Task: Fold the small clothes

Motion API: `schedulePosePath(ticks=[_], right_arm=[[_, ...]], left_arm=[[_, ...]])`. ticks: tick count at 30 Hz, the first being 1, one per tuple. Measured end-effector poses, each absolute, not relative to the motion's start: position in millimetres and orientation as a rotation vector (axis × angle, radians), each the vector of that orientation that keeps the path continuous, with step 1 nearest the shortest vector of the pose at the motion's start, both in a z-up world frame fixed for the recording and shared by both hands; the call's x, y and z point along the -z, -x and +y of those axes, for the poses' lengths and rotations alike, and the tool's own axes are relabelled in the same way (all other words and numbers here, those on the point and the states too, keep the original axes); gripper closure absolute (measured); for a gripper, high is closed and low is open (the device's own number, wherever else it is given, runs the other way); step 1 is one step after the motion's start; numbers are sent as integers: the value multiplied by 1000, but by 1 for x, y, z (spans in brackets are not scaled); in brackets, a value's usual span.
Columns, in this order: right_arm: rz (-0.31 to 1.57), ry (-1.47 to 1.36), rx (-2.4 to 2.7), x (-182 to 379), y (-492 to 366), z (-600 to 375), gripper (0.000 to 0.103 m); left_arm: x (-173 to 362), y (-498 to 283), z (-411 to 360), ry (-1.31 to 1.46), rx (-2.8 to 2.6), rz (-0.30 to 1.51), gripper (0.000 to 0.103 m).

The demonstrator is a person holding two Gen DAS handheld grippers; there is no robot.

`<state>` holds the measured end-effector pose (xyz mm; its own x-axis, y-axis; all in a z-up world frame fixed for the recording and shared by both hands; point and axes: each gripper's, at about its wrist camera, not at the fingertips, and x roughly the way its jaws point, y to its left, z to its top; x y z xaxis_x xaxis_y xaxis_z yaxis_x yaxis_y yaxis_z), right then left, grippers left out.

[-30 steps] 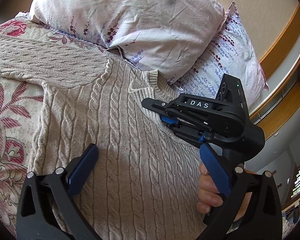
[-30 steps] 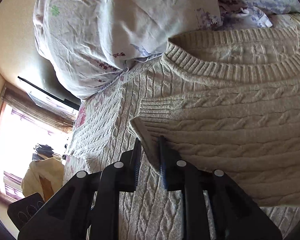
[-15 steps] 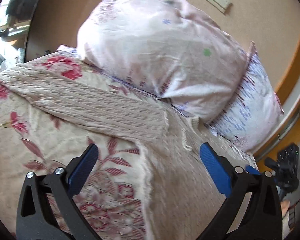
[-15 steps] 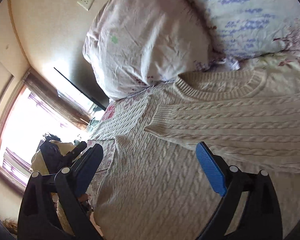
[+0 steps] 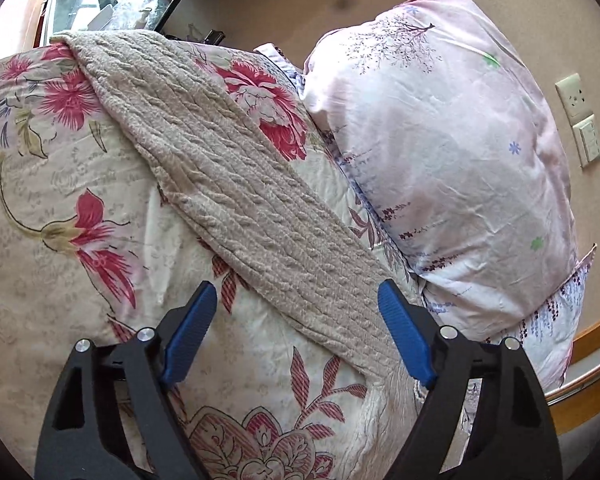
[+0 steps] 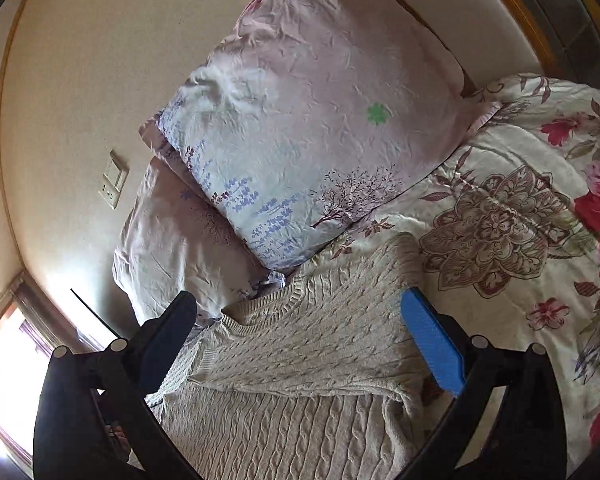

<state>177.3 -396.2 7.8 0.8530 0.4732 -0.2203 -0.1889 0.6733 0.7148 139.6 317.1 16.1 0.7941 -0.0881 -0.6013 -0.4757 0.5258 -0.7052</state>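
A beige cable-knit sweater lies on the floral bedspread. In the left wrist view its left sleeve (image 5: 236, 184) stretches out flat, away from the body toward the far left. My left gripper (image 5: 298, 332) is open and empty, hovering over the near end of that sleeve. In the right wrist view the sweater's body (image 6: 300, 412) shows with the right sleeve (image 6: 320, 344) folded across the chest below the ribbed collar (image 6: 260, 304). My right gripper (image 6: 300, 336) is open and empty above the folded sleeve.
Two pale floral pillows (image 6: 312, 120) (image 5: 440, 168) lean against the beige wall at the head of the bed. The bedspread (image 5: 60, 200) (image 6: 520, 220) extends around the sweater. Wall sockets (image 5: 584, 120) sit beside the pillow. A wooden ledge (image 5: 592, 368) runs at the right.
My right gripper let go of the right sleeve, opened and drew back, leaving it folded across the chest. My left gripper swung left from the sweater's body to the outstretched left sleeve.
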Motion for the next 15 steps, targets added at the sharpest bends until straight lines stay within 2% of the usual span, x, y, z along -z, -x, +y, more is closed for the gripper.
schedulePosePath(ticks=[2,3,5,7,10,13,15], right_arm=[[441,-738,-380,-6,-181,-393,1],[446,-734,-389,-5,-182,-393,1],[458,-720,-397,-4,-181,-389,1],[464,-712,-411,-4,-181,-385,1],[468,-707,-427,-3,-181,-383,1],[470,-706,-434,-2,-181,-381,1],[472,-701,-439,-3,-180,-379,1]], left_arm=[[-15,-143,324,1036,-271,626,24],[-14,-144,327,1045,-285,623,28],[-10,-145,335,1074,-312,613,41],[-3,-141,346,1154,-342,587,60],[8,-138,360,1251,-362,571,81],[9,-140,365,1245,-368,585,95],[2,-141,362,1234,-350,560,95]])
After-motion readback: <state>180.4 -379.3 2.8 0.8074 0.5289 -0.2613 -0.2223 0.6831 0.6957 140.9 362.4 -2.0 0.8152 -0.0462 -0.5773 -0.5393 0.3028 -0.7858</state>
